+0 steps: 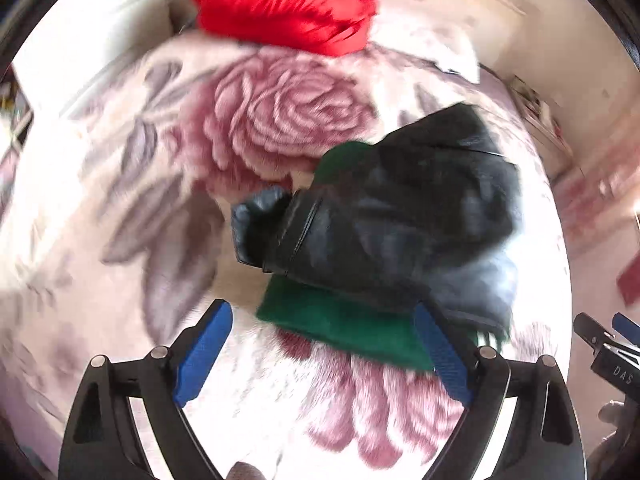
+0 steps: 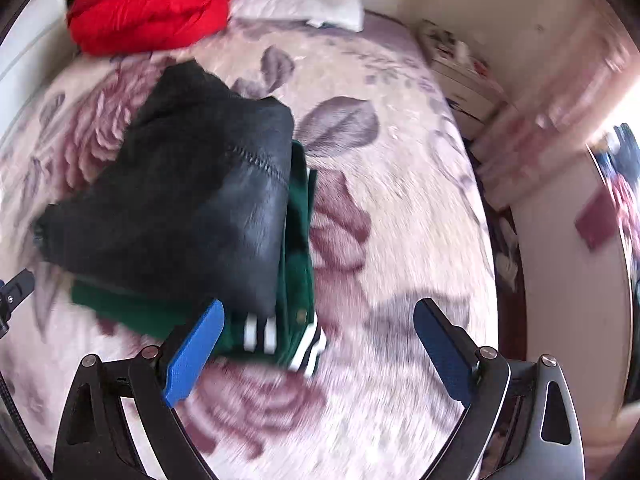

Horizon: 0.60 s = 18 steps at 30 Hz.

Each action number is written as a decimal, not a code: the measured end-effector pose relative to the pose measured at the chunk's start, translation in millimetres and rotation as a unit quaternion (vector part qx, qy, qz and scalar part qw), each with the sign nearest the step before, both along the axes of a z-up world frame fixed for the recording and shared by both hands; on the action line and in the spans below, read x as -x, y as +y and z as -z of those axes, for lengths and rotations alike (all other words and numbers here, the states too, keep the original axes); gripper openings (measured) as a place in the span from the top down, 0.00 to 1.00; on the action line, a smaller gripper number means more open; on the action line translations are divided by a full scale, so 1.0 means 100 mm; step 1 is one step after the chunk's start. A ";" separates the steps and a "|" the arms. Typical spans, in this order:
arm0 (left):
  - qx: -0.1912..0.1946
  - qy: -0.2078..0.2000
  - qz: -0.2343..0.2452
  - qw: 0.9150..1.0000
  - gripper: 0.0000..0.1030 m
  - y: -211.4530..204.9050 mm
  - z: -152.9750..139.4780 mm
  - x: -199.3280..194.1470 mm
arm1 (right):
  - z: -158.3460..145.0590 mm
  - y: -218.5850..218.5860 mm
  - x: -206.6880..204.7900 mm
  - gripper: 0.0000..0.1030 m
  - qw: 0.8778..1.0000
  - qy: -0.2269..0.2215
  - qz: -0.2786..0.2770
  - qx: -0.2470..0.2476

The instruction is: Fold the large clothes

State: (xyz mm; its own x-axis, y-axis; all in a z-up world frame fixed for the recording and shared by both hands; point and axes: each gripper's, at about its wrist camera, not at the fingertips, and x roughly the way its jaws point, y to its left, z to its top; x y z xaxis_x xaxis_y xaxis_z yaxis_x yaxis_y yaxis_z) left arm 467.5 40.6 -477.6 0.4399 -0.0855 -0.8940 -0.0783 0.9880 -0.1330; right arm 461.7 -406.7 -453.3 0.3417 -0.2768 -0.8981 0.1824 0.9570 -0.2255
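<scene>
A folded black leather jacket (image 1: 400, 220) lies on top of a folded green garment (image 1: 344, 324) with white stripes, stacked on the rose-patterned bed cover. The stack also shows in the right wrist view, the jacket (image 2: 192, 208) over the green garment (image 2: 296, 280). My left gripper (image 1: 322, 320) is open and empty, just in front of the stack's near edge. My right gripper (image 2: 320, 320) is open and empty, at the stack's striped near corner. The right gripper's tip (image 1: 600, 340) shows at the left wrist view's right edge.
A red puffy garment (image 1: 284, 0) lies bunched at the far end of the bed, also seen in the right wrist view (image 2: 156, 4). A white pillow (image 2: 304, 4) lies beside it. A wall and small boxes (image 2: 460, 76) border the bed's right side.
</scene>
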 end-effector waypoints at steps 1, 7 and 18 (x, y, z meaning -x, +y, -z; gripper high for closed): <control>-0.020 -0.006 0.008 1.000 0.10 -0.03 -0.17 0.08 | -0.23 0.05 0.19 0.06 1.000 -0.007 0.008 0.002; -0.045 -0.042 0.042 0.997 0.09 -0.08 -0.96 0.51 | -1.30 -0.02 1.33 0.06 0.998 -0.048 0.036 -0.007; -0.063 -0.130 0.087 0.986 0.08 -0.26 -2.66 1.96 | -3.50 0.09 3.30 0.06 0.989 -0.140 0.042 0.022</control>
